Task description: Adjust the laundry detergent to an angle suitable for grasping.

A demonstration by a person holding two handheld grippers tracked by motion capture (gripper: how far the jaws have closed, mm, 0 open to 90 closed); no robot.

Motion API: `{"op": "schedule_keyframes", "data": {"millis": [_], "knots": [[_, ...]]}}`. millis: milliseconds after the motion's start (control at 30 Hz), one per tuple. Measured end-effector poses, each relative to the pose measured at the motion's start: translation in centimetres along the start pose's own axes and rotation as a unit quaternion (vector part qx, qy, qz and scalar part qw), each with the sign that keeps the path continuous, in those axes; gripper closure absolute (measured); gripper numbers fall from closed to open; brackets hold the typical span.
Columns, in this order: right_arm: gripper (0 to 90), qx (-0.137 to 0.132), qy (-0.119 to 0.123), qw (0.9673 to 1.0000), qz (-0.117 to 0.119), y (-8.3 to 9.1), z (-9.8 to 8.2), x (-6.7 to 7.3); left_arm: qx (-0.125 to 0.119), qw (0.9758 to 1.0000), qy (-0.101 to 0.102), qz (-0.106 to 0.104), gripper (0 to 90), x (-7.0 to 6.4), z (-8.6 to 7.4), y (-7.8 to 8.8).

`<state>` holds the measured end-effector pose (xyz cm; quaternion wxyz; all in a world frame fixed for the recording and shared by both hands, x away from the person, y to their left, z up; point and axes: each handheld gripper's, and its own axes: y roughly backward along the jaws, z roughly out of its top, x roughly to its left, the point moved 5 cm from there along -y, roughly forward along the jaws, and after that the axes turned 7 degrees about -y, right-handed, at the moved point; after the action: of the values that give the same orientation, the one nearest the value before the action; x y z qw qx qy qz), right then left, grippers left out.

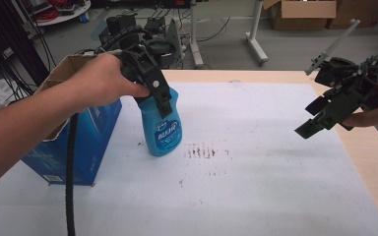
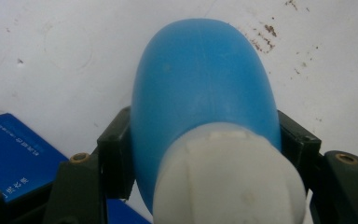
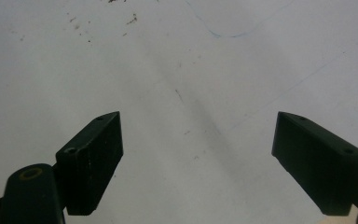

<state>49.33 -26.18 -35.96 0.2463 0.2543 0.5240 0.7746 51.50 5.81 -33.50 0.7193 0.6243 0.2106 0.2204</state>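
Two claws are seen above a tabletop (image 1: 275,162) covered by a white sheet. In the high view, the left claw (image 1: 163,101) is held by the left hand (image 1: 101,81) at the upper left of the frame and is clenched on the neck of a blue bottle (image 1: 162,130), which stands upright on the sheet left of centre, with a printed label facing the camera. In the left gripper view, the bottle (image 2: 205,84) is seen from above, its white cap (image 2: 228,179) at the bottom centre and its blue shoulder pinched between the two black jaws, which touch it on either side. An open cardboard box (image 1: 78,132) with blue printed sides stands just beside the bottle at the left edge of the high view, and a blue corner of it (image 2: 14,154) is visible at the lower left of the left gripper view. A patch of small brown stains (image 1: 202,151) is marked on the sheet just to the right of the bottle. The right claw (image 1: 315,115) is held by the right hand (image 1: 376,110) at the right edge of the high view, raised above the sheet and well apart from the bottle. In the right gripper view, the right claw (image 3: 198,161) is shown released, with its jaws spread wide and nothing between them but the white sheet below.
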Motion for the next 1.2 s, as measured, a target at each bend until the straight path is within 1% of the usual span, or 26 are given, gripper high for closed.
{"op": "schedule_keyframes", "data": {"millis": [467, 533, 567, 700, 767, 800, 833, 900, 933, 967, 1033, 1100, 1133, 1167, 1200], "knots": [[16.3, 0.001, 0.001, 1.0, 0.0, 0.1, 0.0, 0.1, 0.002, 0.9999, -0.008, 0.009, 37.6, -0.4, 0.1, 0.1], [16.3, -0.001, 0.001, 1.0, 0.001, 0.1, 0.0, 0.1, 0.001, 0.9999, -0.007, 0.01, 37.7, -0.4, 0.1, 0.2], [16.3, -0.001, 0.0, 1.0, 0.0, 0.1, 0.0, 0.1, 0.001, 0.9999, -0.006, 0.008, 37.7, -0.5, 0.1, 0.6], [16.3, -0.002, -0.001, 1.0, 0.001, 0.2, -0.1, -0.1, -0.015, 0.9998, 0.01, -0.002, 37.7, -0.4, -0.1, 2.0], [16.3, -0.003, 0.001, 1.0, 0.001, 0.3, 0.0, 0.0, -0.022, 0.9996, 0.019, 0.0, 37.7, -0.4, -0.3, 2.8], [16.3, -0.003, 0.001, 1.0, 0.001, 0.3, 0.0, 0.0, -0.022, 0.9996, 0.019, 0.0, 37.7, -0.4, -0.3, 2.8], [16.3, -0.006, 0.003, 1.0, 0.002, 0.4, 0.0, 0.0, -0.027, 0.9993, 0.026, 0.006, 37.7, -0.4, -0.4, 3.6], [16.3, -0.008, 0.004, 1.0, 0.003, 0.4, 0.1, 0.2, -0.033, 0.9988, 0.035, 0.011, 37.7, -0.4, -0.6, 4.4], [16.3, -0.008, 0.004, 1.0, 0.003, 0.4, 0.1, 0.2, -0.033, 0.9988, 0.035, 0.011, 37.7, -0.4, -0.6, 4.4], [16.3, -0.008, 0.007, 0.9999, 0.005, 0.5, 0.1, 0.3, -0.036, 0.9983, 0.043, 0.013, 37.7, -0.4, -0.7, 4.9], [16.3, -0.008, 0.01, 0.9999, 0.005, 0.6, 0.2, 0.4, -0.038, 0.9977, 0.053, 0.017, 37.7, -0.4, -0.9, 5.8], [16.3, -0.012, 0.013, 0.9998, 0.005, 0.9, 0.2, 0.5, -0.038, 0.9975, 0.056, 0.02, 37.8, -0.5, -1.0, 6.1], [16.3, -0.014, 0.012, 0.9998, 0.005, 0.9, 0.2, 0.5, -0.038, 0.9971, 0.062, 0.025, 37.8, -0.5, -1.2, 6.8], [16.3, -0.015, 0.013, 0.9998, 0.005, 1.0, 0.2, 0.6, -0.035, 0.9968, 0.066, 0.027, 37.8, -0.6, -1.3, 7.0], [16.3, -0.015, 0.013, 0.9998, 0.005, 1.0, 0.2, 0.6, -0.035, 0.9968, 0.066, 0.027, 37.8, -0.6, -1.3, 7.0]]}}
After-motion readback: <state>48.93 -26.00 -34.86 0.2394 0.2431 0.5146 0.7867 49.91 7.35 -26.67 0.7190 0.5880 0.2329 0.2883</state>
